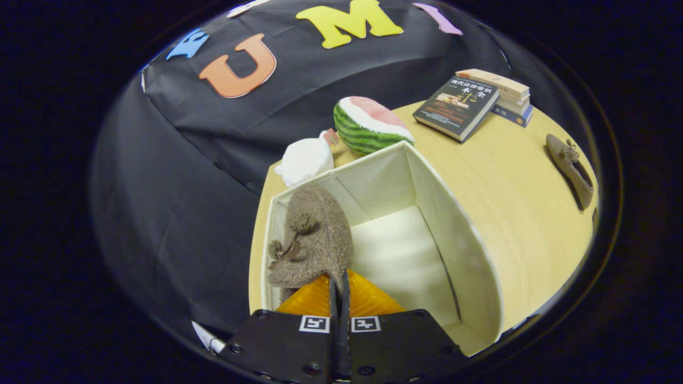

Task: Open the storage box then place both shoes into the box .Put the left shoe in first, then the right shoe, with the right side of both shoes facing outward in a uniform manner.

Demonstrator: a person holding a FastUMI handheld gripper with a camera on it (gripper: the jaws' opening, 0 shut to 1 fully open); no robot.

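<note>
Pinching the heel edge of a brown felt shoe [315, 234], the gripper [339, 290] has its two orange fingers [368, 298] pressed nearly together, with only a thin strip of the shoe's material caught between them. The shoe hangs inside the open white storage box [459, 234], close against the box's wall on the side toward the black cloth, its toe pointing toward the far corner and its pompom bow [291, 242] facing that same wall. Beside the shoe, the rest of the box floor lies bare and white, leaving open room between the shoe and the opposite wall. The box stands at the wooden table's [507, 176] edge nearest the cloth. Beyond the box's far corner sit a white plush toy [305, 160] and a watermelon-slice toy [368, 125], both just past the rim. Farther across the table a dark book [458, 106] leans on a small stack of books [507, 90]. The second brown shoe [571, 168] lies well apart from the box, near the table's opposite edge, with wide bare tabletop between the two.
</note>
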